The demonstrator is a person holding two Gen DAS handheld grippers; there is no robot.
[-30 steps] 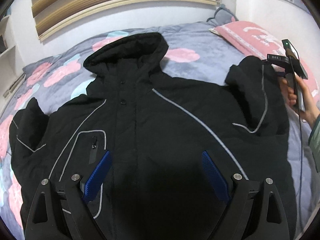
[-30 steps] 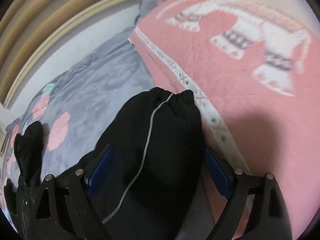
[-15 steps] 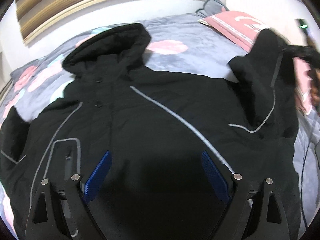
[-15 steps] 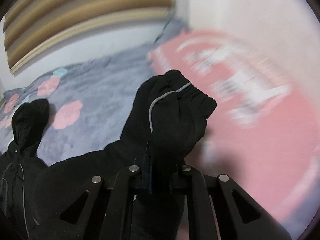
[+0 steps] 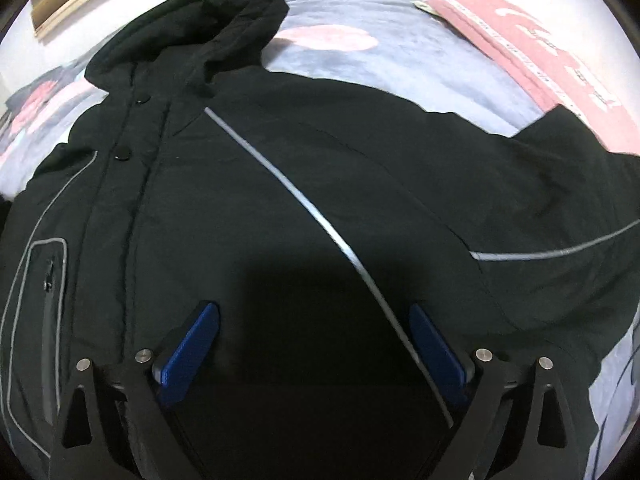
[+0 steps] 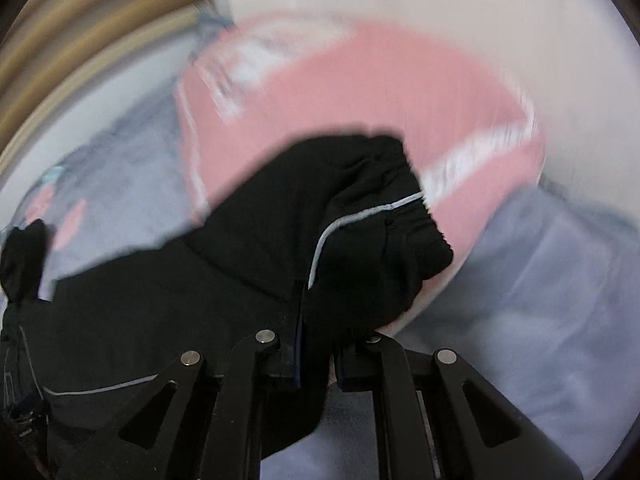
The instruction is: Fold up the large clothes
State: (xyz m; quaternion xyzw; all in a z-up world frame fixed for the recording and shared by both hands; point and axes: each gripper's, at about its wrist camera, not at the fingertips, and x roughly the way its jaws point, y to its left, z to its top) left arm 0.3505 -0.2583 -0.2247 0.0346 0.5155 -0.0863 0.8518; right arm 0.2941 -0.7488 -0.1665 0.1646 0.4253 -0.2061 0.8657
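A black hooded jacket [image 5: 280, 200] with grey piping lies front up on the bed, its hood [image 5: 192, 28] toward the wall. My left gripper [image 5: 314, 312] hovers over the chest, jaws opening to their widest; the blue pads [image 5: 192, 344] press on nothing. In the right wrist view, my right gripper [image 6: 316, 340] is shut on the jacket's sleeve [image 6: 280, 248], with the cuff [image 6: 384, 208] bunched up beyond the fingers. In the left wrist view that sleeve [image 5: 560, 184] stretches out toward the right edge. The right wrist view is motion-blurred.
The bed has a grey-blue cover with pink flowers [image 5: 400, 68]. A pink pillow [image 5: 540, 40] lies at the head on the right, just behind the held sleeve [image 6: 360, 92]. A white wall with a wooden band runs behind the bed.
The right gripper shut on the sleeve, lifted it and swung it sideways, straightening the sleeve outward. The left gripper sank closer to the jacket's chest, still open.
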